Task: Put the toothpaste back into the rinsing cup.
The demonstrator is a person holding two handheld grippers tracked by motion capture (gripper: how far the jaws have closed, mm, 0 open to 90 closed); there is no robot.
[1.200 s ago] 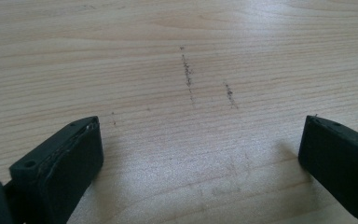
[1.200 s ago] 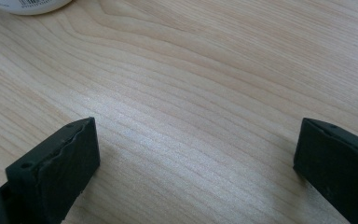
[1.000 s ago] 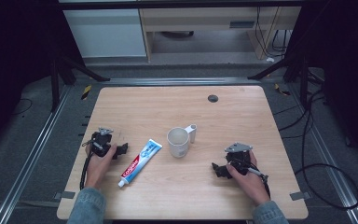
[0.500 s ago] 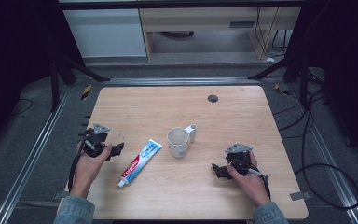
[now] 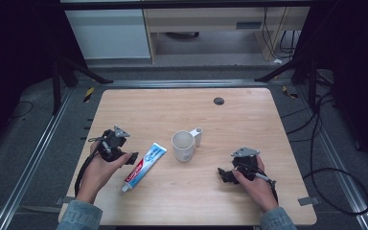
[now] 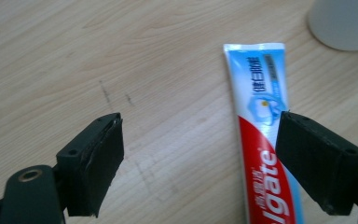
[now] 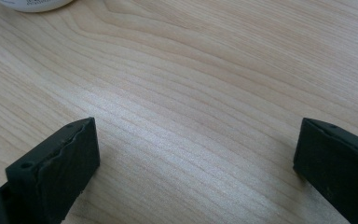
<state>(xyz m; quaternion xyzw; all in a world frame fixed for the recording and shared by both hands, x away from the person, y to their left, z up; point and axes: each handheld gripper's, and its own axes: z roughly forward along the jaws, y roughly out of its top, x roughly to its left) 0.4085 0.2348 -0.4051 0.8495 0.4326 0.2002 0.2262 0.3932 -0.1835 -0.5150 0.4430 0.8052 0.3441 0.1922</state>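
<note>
One tube of toothpaste [image 5: 143, 166] lies flat on the bench [image 5: 249, 110], slantwise, its cap end towards the person and its crimped end pointing at the white mug [image 5: 184, 145] just beyond it; tube and mug are near each other but not touching. In the left gripper view the toothpaste [image 6: 261, 140] runs up past the right-hand jaw, beside the gap rather than in it, with bare wood between the jaws.

Left of the tube, the left tongs [image 5: 132, 158] hang just beside it, held in the person's left hand [image 5: 100, 165]. Their jaws have just been closing a little, yet they stand well apart with nothing between them. To my eye the tube is what this hand is after, and the pick-up has not begun: the tube sits untouched on the wood.

On the far side of the mug, well apart from the tube, the right tongs [image 5: 223, 173] rest low near the bench edge. Seen from the right gripper view, their jaws are spread wide over bare bench, gripping nothing, and a sliver of the mug [image 7: 35, 4] shows at the top edge.

As things lie, nothing is done so far. Lining the left tongs up over the tube, closing on it and lifting it are all left, and the mug may be where it goes, though I cannot tell that.
</note>
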